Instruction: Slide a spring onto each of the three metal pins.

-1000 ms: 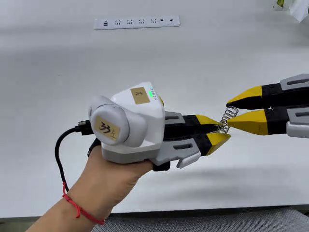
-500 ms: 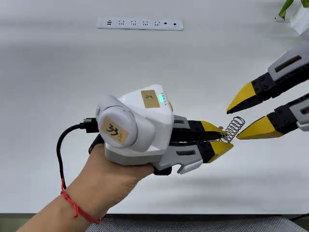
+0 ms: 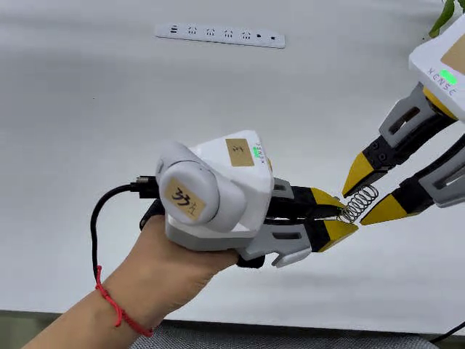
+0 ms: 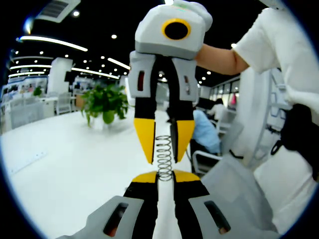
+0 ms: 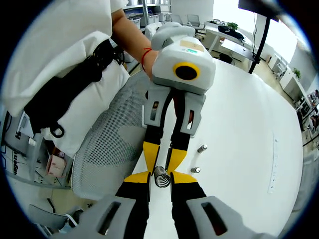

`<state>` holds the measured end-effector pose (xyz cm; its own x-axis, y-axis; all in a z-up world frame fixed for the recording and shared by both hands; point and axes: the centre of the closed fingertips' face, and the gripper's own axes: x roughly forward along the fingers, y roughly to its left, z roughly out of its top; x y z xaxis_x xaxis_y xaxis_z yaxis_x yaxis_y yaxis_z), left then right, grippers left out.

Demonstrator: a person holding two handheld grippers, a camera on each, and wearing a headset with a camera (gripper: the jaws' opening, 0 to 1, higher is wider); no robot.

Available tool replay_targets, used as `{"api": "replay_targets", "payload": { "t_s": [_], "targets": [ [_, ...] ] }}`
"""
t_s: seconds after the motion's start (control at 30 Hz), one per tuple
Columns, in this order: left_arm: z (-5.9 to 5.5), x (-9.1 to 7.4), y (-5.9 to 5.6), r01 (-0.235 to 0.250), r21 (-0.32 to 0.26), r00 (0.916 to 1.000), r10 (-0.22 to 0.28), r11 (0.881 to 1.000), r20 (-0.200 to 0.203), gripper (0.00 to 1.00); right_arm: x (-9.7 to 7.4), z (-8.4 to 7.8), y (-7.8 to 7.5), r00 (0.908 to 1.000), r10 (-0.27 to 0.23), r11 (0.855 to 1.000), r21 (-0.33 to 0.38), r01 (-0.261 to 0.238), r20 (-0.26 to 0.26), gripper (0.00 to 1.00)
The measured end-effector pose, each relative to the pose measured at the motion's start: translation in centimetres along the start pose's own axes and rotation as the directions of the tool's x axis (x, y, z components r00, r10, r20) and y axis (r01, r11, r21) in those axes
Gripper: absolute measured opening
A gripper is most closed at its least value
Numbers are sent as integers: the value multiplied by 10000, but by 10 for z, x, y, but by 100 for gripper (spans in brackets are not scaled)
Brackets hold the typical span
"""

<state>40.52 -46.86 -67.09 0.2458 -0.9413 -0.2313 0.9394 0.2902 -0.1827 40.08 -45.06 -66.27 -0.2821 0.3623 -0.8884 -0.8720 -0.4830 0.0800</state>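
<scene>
the left gripper [image 3: 340,214], carried by a hand [image 3: 163,280] with a red string [image 3: 116,316] on the wrist, is held over the white table [image 3: 109,123], near its front edge. its yellow tips are clenched on the near end of a spring [image 3: 361,203]. the spring sticks out straight from these tips. if a pin sits inside the coil, i cannot tell. a black cable [image 3: 98,225] leaves the back of this gripper.

the right gripper [image 5: 160,177] comes from the right side and points toward the left one. its jaws are released and stand apart, one on each side of the free end of the spring. in the right gripper view a little gap shows between the coil and each tip.

in the same view, two metal pins [image 5: 202,148] [image 5: 194,170] stand upright on the table, near each other and close to the front edge, beside a mesh chair [image 5: 107,149]. a white power strip [image 3: 219,34] lies near the far edge of the table.
</scene>
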Motion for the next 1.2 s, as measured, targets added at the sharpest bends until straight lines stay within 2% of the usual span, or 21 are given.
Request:
{"api": "replay_targets", "payload": {
  "t_s": [0.43,1.2],
  "targets": [
    [0,-2,-2,76,-2,9999,-76,10000,127,10,1,4,3,9994,252,9996,-100,-255,-221,13],
    [-6,-2,-7,330,84,9994,-329,9994,-72,11,8,6,8,9992,383,9990,233,-379,-145,12]
  ]
}}
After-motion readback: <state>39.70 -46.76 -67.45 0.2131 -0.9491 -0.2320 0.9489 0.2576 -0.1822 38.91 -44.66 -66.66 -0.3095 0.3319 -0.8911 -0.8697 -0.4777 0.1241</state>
